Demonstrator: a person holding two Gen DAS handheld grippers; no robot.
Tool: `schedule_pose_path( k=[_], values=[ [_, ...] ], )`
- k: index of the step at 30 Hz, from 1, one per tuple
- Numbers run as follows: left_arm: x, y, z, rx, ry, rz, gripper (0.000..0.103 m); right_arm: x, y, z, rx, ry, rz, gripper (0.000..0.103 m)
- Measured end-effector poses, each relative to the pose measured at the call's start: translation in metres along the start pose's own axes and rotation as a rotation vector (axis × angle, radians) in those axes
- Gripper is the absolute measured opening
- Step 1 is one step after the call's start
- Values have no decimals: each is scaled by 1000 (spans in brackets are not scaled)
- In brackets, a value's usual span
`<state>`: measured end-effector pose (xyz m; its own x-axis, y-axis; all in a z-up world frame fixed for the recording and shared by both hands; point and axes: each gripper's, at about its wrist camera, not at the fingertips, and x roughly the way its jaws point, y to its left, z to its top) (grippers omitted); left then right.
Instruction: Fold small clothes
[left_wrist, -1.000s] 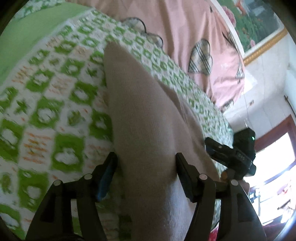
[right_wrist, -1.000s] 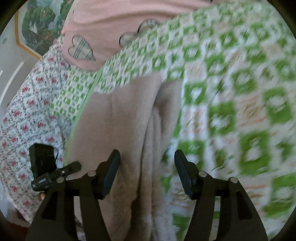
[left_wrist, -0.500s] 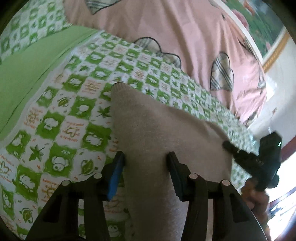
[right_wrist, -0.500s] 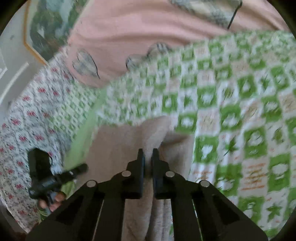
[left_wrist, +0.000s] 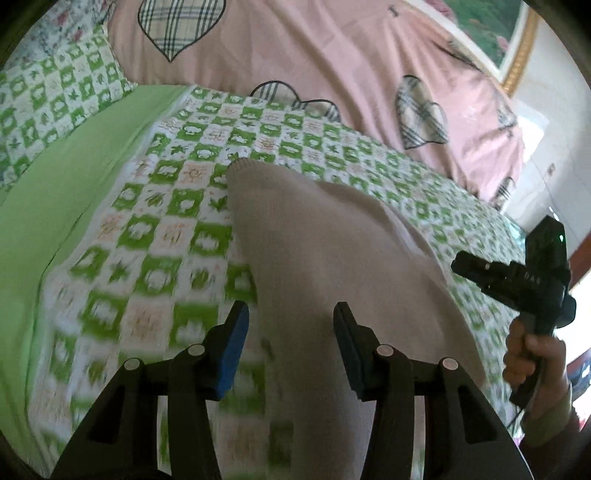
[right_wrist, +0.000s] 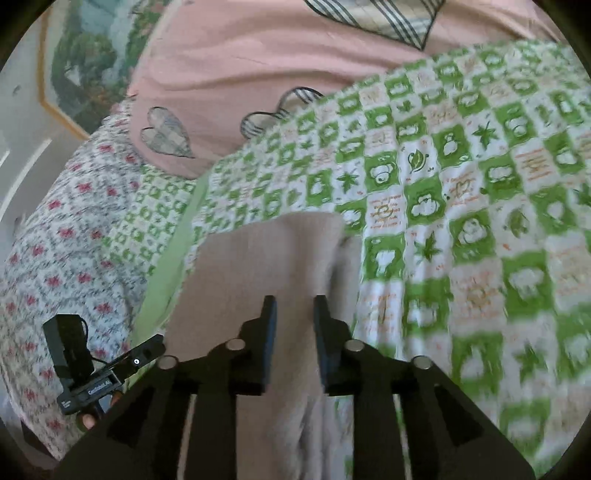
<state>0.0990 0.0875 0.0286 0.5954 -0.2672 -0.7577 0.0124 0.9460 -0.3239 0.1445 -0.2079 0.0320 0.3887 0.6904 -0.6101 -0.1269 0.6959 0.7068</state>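
Observation:
A beige knit garment (left_wrist: 314, 243) lies on the green-and-white checked bedspread (left_wrist: 147, 236), and it also shows in the right wrist view (right_wrist: 273, 258). My left gripper (left_wrist: 290, 325) is open, its fingers either side of the garment's near part. My right gripper (right_wrist: 294, 325) stands with a narrow gap between its fingers over the garment's near edge; I cannot tell whether cloth is pinched. Each gripper shows in the other's view: the right one (left_wrist: 517, 277) at the right, the left one (right_wrist: 99, 373) at the lower left.
A pink quilt with plaid hearts (left_wrist: 332, 66) is heaped at the back of the bed. A plain green sheet strip (left_wrist: 55, 206) runs along the left. A floral sheet (right_wrist: 55, 236) lies on the left of the right wrist view. A framed picture (right_wrist: 85, 55) hangs on the wall.
My right gripper closed half a second ago and now shows a narrow gap. My left gripper stayed open and pulled back along the garment. Both views show more of the bedspread.

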Motion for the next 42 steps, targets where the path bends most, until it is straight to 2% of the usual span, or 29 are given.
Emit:
schedule_pose_path(
  k=[5, 10, 14, 17, 21, 22, 23, 24, 26, 27, 29, 31, 32, 36, 39, 40, 42],
  values=[
    [-38, -5, -60, 4, 4, -14, 48, -34, 8, -52, -20, 17, 13, 33],
    [-53, -19, -109, 18, -9, -23, 50, -47, 6, -100, -24, 60, 0, 33],
    [-40, -29, -120, 70, 1, 42, 51, -44, 10, -111, -31, 74, 11, 33],
    [-28, -29, -116, 59, -12, 54, 51, -37, 16, -112, -44, 73, -6, 33],
    [-5, -28, -110, 36, -5, 118, 51, -25, 21, -111, -43, 82, -6, 32],
    [-1, -27, -109, 33, -2, 136, 51, -23, 23, -109, -41, 86, -4, 15],
    [1, -27, -109, 30, -1, 152, 46, -23, 25, -107, -42, 84, -3, 6],
    [-1, -25, -107, 21, -15, 175, 33, -27, 29, -103, -44, 71, 9, 6],
    [-14, -24, -106, 5, -78, 227, 22, -47, 38, -98, -54, 12, 67, 6],
    [-22, -26, -106, 13, -118, 259, 20, -56, 41, -96, -57, -16, 94, 6],
    [-24, -28, -109, 27, -129, 276, 19, -69, 42, -92, -73, -44, 117, 6],
    [-16, -29, -113, 34, -84, 280, 13, -66, 38, -93, -89, -29, 73, 6],
    [-13, -30, -116, 32, -62, 283, 13, -59, 33, -97, -94, 2, 24, 6],
    [-14, -27, -119, 32, -46, 273, 12, -39, 22, -115, -129, 72, -97, 6],
    [-15, -25, -117, 18, -32, 258, 12, -37, 14, -120, -112, 82, -122, 6],
    [-16, -27, -116, 23, -36, 257, 12, -40, 15, -118, -128, 73, -114, 6],
    [-17, -30, -117, 30, -32, 256, 12, -42, 22, -117, -195, 67, -168, 6]
  ],
)
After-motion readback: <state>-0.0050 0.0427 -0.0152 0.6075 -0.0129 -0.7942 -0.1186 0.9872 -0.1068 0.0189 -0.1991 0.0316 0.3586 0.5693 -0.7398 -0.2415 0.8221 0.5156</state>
